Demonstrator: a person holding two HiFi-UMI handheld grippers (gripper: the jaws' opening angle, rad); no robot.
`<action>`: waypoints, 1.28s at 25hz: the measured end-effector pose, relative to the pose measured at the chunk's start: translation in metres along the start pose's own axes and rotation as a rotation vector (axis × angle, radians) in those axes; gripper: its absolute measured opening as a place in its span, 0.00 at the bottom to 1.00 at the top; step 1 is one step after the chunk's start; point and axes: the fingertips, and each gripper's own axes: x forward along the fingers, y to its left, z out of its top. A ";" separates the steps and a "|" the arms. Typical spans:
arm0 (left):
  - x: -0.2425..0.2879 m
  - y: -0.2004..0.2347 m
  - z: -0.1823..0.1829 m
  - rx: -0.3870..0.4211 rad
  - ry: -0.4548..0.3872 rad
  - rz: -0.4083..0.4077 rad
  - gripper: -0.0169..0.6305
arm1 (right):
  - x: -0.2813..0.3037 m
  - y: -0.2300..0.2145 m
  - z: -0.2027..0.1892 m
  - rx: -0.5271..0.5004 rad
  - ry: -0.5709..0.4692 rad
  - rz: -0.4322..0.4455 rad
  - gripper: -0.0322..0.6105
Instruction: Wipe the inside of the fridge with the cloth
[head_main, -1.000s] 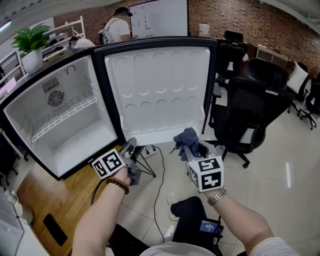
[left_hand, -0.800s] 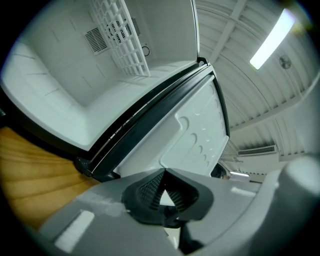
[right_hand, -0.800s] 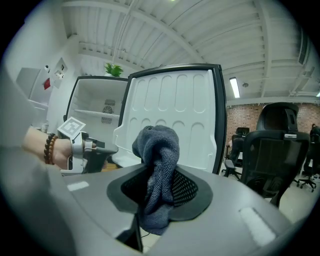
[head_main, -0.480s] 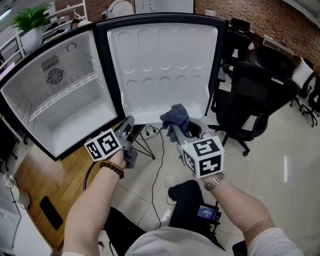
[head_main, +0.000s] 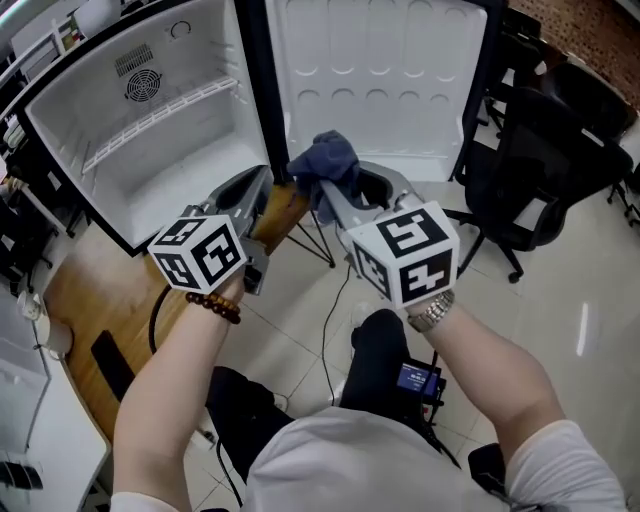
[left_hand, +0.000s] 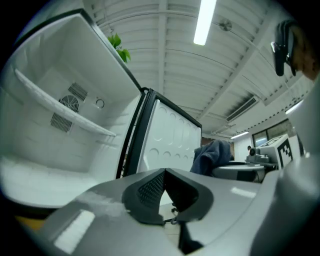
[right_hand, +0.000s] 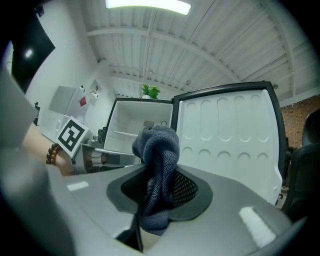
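Both forearms reach forward, grippers level before the open mini fridge (head_main: 150, 160). The left gripper (head_main: 258, 190) has its jaws pressed together with nothing between them. The right gripper (head_main: 322, 188) clamps a bunched dark-blue cloth (head_main: 326, 158), outside the cavity, before the door's (head_main: 380, 80) lower edge. Inside the fridge sits a wire shelf (head_main: 160, 108). A black office chair (head_main: 540, 150) stands right of the door.

One fridge (head_main: 135, 185), one wire shelf (head_main: 160, 118), one open door (head_main: 380, 60). One cloth (head_main: 325, 158), pinched between the right fingers (right_hand: 187, 189). Two grippers: left gripper (head_main: 255, 195), right gripper (head_main: 335, 200). One bracelet (head_main: 212, 305), one watch (head_main: 432, 315).
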 end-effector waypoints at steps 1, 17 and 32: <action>-0.006 0.000 0.005 0.030 -0.007 0.008 0.04 | 0.003 0.008 0.004 -0.005 -0.006 0.012 0.21; -0.099 0.039 0.044 0.207 -0.067 0.152 0.04 | 0.050 0.102 0.033 -0.016 -0.043 0.147 0.21; -0.165 0.076 0.061 0.212 -0.089 0.252 0.04 | 0.097 0.181 0.064 0.018 -0.064 0.219 0.21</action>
